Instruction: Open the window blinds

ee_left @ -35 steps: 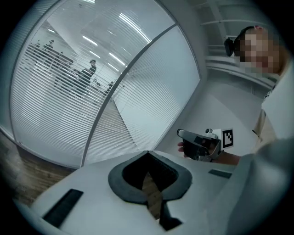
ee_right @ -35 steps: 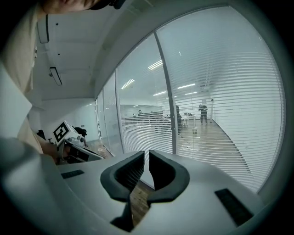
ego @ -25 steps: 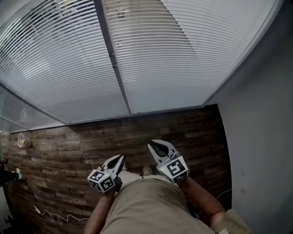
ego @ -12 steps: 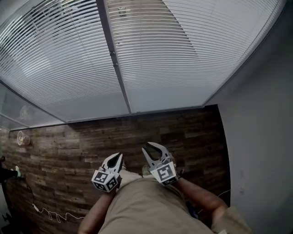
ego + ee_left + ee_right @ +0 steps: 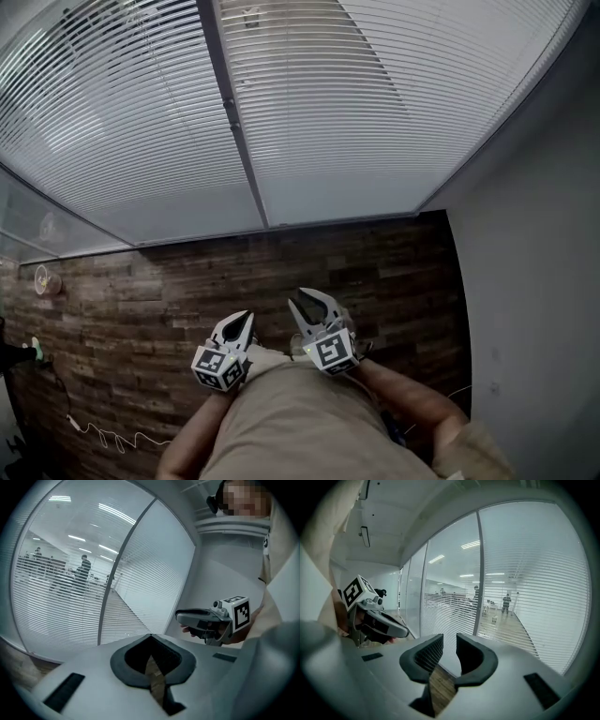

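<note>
Below the glazing, head view first: the window blinds (image 5: 375,103) hang down nearly to the foot of both panes, either side of the mullion (image 5: 239,141), above the wooden floor (image 5: 141,281). I hold the left gripper (image 5: 246,317) and the right gripper (image 5: 314,302) low against my waist, side by side and well apart from the slats. Neither touches the blinds, and I can make out no cord or wand near either tool. My judgement is that this is a parked stance, hands clear of the work. It would suit walking up to the blinds as well as standing back from them.

Left gripper view: the jaw tips meet, clenched on nothing, and only floor shows through the hollow behind them. Past the slats I can see a lit office with a standing figure (image 5: 84,566). The slats therefore lie flat enough to see through, though the blinds themselves are lowered. Whether that is the opening wanted I cannot settle.

Right gripper view: the jaws have just been opening and stand a little parted, with nothing between them, only floor and glass beyond. The tool is released and carries no load. It points toward the panes without reaching them.
</note>
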